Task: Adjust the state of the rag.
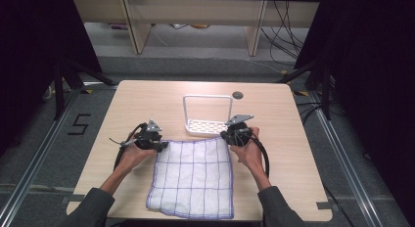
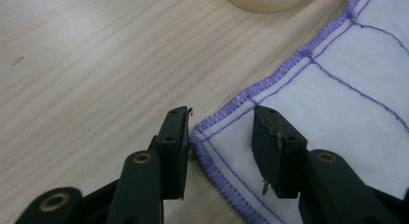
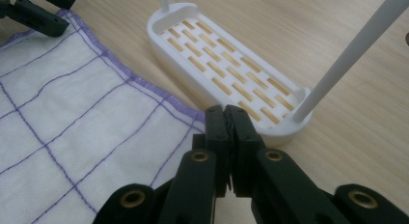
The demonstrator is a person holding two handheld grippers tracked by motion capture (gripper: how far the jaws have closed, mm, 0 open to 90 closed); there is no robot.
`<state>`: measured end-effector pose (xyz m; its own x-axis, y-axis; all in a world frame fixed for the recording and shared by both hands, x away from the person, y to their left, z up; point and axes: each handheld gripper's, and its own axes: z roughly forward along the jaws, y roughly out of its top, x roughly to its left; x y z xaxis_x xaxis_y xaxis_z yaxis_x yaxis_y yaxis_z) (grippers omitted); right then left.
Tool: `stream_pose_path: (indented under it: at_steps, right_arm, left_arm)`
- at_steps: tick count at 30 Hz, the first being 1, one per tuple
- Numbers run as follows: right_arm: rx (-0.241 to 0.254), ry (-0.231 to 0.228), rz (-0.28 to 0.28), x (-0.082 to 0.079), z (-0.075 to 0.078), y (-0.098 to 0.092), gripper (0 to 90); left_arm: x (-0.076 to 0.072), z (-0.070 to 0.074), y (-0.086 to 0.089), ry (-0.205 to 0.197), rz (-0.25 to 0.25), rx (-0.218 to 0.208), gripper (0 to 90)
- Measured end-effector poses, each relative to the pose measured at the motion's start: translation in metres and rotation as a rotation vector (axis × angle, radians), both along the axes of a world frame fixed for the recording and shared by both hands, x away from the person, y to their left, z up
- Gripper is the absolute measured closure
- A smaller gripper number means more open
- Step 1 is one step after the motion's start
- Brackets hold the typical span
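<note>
A white cloth (image 1: 193,180) with a purple grid and purple hem lies flat on the wooden table (image 1: 147,100). My left gripper (image 1: 160,145) sits at its far left corner. In the left gripper view this gripper (image 2: 221,113) is open, its jaws astride the hemmed corner (image 2: 226,118) without pressing it. My right gripper (image 1: 227,136) is at the far right corner. In the right gripper view its jaws (image 3: 225,110) are pressed together, and the cloth's corner (image 3: 190,119) runs in under them. The left gripper's black jaws (image 3: 36,16) also show there, at the far corner.
A white slotted rack (image 1: 208,126) with a tall wire handle (image 1: 208,96) stands just beyond the cloth, close to my right gripper; its rim (image 3: 159,19) and one post (image 3: 347,55) are near the jaws. A dark round hole (image 1: 237,95) lies farther back. A pale rounded edge (image 2: 260,2) is ahead.
</note>
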<state>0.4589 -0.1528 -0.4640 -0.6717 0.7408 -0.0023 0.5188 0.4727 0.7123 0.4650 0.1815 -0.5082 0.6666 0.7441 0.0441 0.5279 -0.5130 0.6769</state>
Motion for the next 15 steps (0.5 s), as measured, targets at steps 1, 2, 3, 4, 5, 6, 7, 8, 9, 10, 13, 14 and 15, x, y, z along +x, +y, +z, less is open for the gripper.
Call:
stream_pose_path:
  at_steps: [1,2,3,4,5,6,7,8,9,10,13,14,15]
  right_arm:
    - [-0.002,-0.001,0.009,0.001,0.0,0.0,89.0]
    - [-0.001,-0.001,0.009,0.001,0.0,0.0,89.0]
    - [-0.004,-0.003,0.017,0.001,0.0,0.0,89.0]
    - [-0.001,0.001,0.009,0.001,0.0,0.0,89.0]
    - [0.001,0.002,0.01,0.001,-0.001,0.0,89.0]
    - [-0.001,-0.001,0.013,0.0,0.0,0.0,89.0]
    - [0.002,0.002,0.016,0.0,0.0,0.0,89.0]
    - [0.005,0.0,0.001,-0.001,0.001,0.0,89.0]
    - [0.005,-0.001,0.003,-0.002,0.002,0.0,89.1]
    - [0.006,0.001,-0.001,-0.002,0.003,0.0,89.1]
    - [0.014,-0.007,0.002,-0.004,0.008,-0.001,89.1]
    - [0.017,-0.011,0.005,-0.005,0.011,-0.003,89.1]
    - [0.024,-0.017,0.007,-0.005,0.014,-0.003,89.2]
  left_arm:
    - [0.0,0.0,0.0,0.007,0.0,-0.012,60.5]
    - [0.0,0.0,0.0,0.015,-0.008,-0.018,65.2]
    - [-0.001,-0.001,0.0,0.022,-0.013,-0.031,68.0]
    - [-0.001,-0.001,0.0,0.028,-0.016,-0.044,71.9]
    - [-0.001,-0.001,0.001,0.031,-0.025,-0.051,75.5]
    - [-0.001,-0.001,0.001,0.031,-0.038,-0.053,80.6]
    - [-0.001,-0.001,0.002,0.038,-0.034,-0.053,83.3]
    - [-0.002,0.0,0.003,0.042,-0.031,-0.063,85.5]
    - [-0.002,0.001,0.004,0.037,-0.032,-0.081,86.4]
    - [-0.002,0.002,0.005,0.035,-0.036,-0.091,86.6]
    - [-0.004,0.014,0.01,0.017,-0.035,-0.13,86.8]
    - [-0.004,0.019,0.012,0.004,-0.03,-0.141,86.9]
    - [-0.005,0.023,0.013,-0.006,-0.027,-0.153,86.9]
